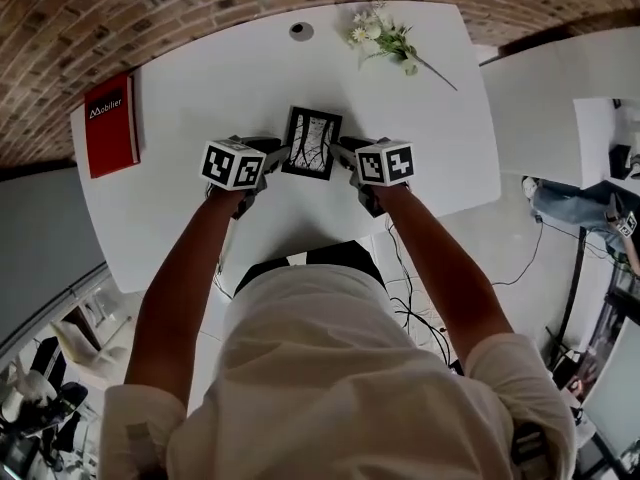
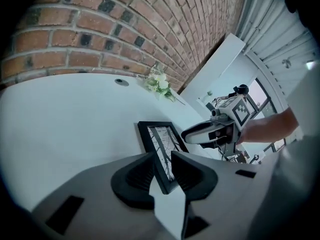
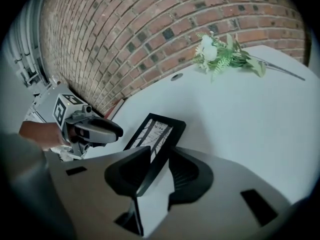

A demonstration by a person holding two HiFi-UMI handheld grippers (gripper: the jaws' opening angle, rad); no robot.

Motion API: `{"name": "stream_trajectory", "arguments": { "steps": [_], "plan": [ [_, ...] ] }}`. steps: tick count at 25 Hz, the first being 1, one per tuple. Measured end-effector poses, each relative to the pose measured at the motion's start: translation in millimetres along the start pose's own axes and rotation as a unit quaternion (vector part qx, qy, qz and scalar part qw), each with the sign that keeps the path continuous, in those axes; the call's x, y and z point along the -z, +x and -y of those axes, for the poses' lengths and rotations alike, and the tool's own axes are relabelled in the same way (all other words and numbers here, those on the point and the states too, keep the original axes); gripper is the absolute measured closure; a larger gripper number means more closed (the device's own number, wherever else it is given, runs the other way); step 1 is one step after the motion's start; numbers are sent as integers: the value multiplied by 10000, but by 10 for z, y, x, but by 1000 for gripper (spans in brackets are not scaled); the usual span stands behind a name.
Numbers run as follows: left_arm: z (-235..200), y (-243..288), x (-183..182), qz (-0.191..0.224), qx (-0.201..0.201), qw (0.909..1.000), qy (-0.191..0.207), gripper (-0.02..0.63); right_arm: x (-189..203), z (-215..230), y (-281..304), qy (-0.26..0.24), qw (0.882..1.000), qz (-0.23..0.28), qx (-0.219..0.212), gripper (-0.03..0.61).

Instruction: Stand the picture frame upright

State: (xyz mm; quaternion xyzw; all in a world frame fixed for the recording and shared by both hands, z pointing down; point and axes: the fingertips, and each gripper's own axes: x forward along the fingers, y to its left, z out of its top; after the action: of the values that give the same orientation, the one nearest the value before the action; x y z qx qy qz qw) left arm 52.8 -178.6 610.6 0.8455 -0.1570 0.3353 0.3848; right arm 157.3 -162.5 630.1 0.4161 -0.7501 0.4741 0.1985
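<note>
A: Where's the picture frame [image 1: 311, 143]?
B: Lying on the white worktop [image 1: 200, 208], with flowers [image 1: 385, 38] beyond it.
A: And the fingers?
B: Released. The left gripper [image 2: 162, 159] and the right gripper [image 3: 159, 156] each straddle a near corner without clamping it.

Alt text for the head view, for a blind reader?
From above, a person's left gripper and right gripper flank a black picture frame lying face up on a white table. A red book lies far left, flowers beyond.
</note>
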Motion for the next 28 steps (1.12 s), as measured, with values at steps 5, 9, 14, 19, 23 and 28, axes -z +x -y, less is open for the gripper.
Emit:
{"name": "stream_trajectory", "arguments": {
  "steps": [5, 9, 14, 19, 23, 28],
  "plan": [
    [-99, 156, -62, -162, -127, 9998, -56, 512, 7, 84, 98, 74, 9998, -169, 28, 471],
    [-135, 241, -62, -282, -150, 9995, -34, 512, 16, 99, 128, 194, 9996, -186, -17, 471],
    [-185, 319, -8, -500, -202, 9985, -49, 512, -12, 97, 140, 288, 9994, -183, -83, 471],
    [-212, 360, 14, -549, -230, 9980, -190, 518, -22, 95, 156, 332, 9992, -192, -110, 471],
    [-224, 343, 15, -558, -318, 9975, -292, 523, -34, 81, 171, 262, 9993, -214, -158, 474],
    [-223, 289, 32, -453, -455, 9973, -344, 526, -77, 44, 173, 209, 9994, -155, -226, 485]
  ]
}}
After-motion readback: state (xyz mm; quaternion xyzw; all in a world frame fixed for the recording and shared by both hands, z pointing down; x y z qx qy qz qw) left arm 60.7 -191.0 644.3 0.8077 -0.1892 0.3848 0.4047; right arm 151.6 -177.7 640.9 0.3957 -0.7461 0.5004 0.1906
